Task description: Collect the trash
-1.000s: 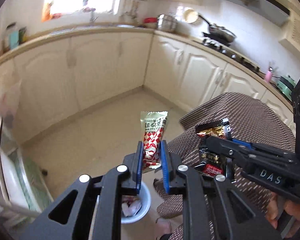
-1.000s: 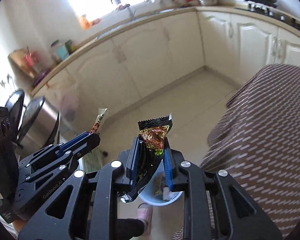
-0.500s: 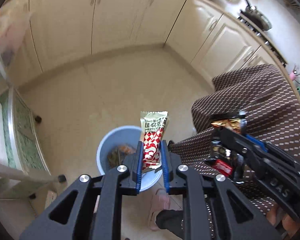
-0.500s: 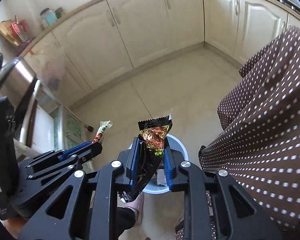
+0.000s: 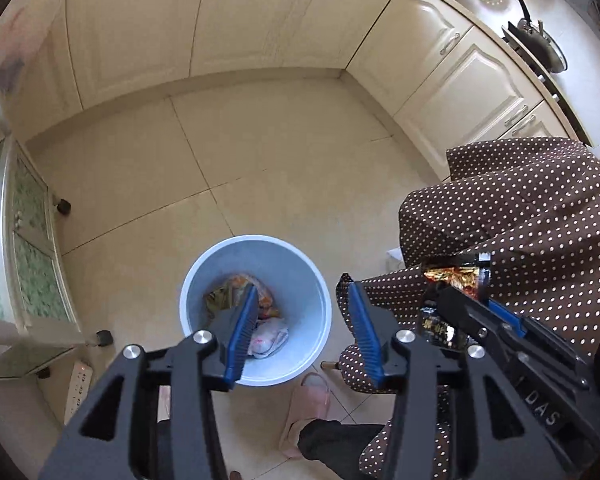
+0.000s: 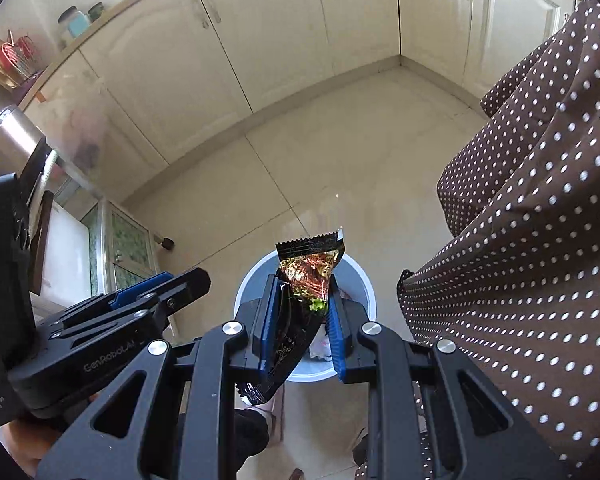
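We are holding both tools over the pale blue trash bin point(image 5: 256, 308), which is standing on the tiled floor point(image 5: 260, 152) just beside the dotted brown tablecloth point(image 5: 520, 216). Our left tool point(image 5: 302, 328) is spread wide with nothing between its blue pads (in its own view the bin is lying straight under it, wrappers and a crumpled white bag already at the bottom). Our right tool point(image 6: 302, 320) is pinching a black and gold snack wrapper point(image 6: 306, 280), whose crimped top is sticking up toward twelve o'clock while its tail is hanging out toward seven o'clock.

We judge the step in hand to be dropping this wrapper. The bin mouth is sitting right behind the pads in the right wrist view, so we are wanting to stay centred, part the pads fully, and let the light foil fall clear, since it may cling or drift toward the cloth at three o'clock.
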The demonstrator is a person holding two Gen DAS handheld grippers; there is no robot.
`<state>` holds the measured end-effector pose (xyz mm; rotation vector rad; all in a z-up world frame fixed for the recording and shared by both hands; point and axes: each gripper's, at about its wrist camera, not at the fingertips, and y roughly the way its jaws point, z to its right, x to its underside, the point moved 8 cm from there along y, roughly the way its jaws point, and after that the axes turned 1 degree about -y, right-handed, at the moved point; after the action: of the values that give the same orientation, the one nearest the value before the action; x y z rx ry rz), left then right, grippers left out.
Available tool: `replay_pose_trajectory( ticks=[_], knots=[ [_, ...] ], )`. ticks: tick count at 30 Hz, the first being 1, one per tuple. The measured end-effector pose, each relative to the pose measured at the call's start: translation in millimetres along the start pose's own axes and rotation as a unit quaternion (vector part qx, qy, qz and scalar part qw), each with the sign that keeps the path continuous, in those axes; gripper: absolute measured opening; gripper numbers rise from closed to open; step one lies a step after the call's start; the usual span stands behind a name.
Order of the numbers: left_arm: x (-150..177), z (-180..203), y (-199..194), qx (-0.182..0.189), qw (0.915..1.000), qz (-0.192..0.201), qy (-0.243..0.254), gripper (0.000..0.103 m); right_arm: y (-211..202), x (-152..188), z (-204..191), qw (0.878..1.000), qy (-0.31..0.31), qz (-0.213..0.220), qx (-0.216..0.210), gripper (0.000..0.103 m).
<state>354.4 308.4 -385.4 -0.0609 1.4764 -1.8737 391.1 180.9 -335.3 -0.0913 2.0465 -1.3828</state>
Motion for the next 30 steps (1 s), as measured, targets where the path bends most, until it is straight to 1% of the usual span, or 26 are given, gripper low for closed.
replay_pose_trajectory(
  ticks=[2,6,10,14,17,19,21,24,26,27,28,30],
  knots=[
    [0,-4,-2,-0.006,1.0,0.0,-0.004,0.053,5,1,-4,1.0,0.0,-0.004,0.0,0.021],
    [3,-11,-6,-0.011,0.9999,-0.001,-0.009,0.057,9,1,-8,1.0,-0.002,-0.006,0.002,0.022],
    [2,-16,-13,-0.024,0.9997,0.004,-0.006,0.059,7,-5,-7,1.0,-0.006,-0.002,0.001,0.022],
    [-1,-17,-22,-0.029,0.9994,0.017,-0.002,0.063,2,-15,-10,1.0,-0.007,0.011,-0.001,0.023],
    [-2,-21,-25,-0.036,0.9992,0.015,-0.006,0.063,-6,-24,-13,1.0,-0.012,0.025,0.001,0.024],
    [-3,-21,-31,-0.036,0.9991,0.021,-0.007,0.063,-15,-28,-14,0.999,-0.017,0.034,0.005,0.025],
    [-4,-18,-39,-0.039,0.9988,0.028,-0.005,0.063,-24,-29,-16,0.999,-0.023,0.042,0.01,0.027],
    [-6,-7,-59,-0.045,0.9978,0.049,0.008,0.063,-50,-28,-19,0.997,-0.037,0.061,0.023,0.032],
    [-5,3,-75,-0.047,0.9967,0.063,0.02,0.064,-79,-26,-20,0.994,-0.057,0.085,0.05,0.036],
    [-5,7,-82,-0.047,0.9962,0.069,0.025,0.064,-92,-24,-20,0.991,-0.063,0.097,0.06,0.041],
    [-5,17,-96,-0.047,0.9949,0.082,0.036,0.066,-104,-21,-18,0.99,-0.066,0.107,0.069,0.045],
    [-3,32,-118,-0.05,0.9918,0.105,0.053,0.068,-136,-14,-13,0.985,-0.07,0.132,0.09,0.048]
  ],
)
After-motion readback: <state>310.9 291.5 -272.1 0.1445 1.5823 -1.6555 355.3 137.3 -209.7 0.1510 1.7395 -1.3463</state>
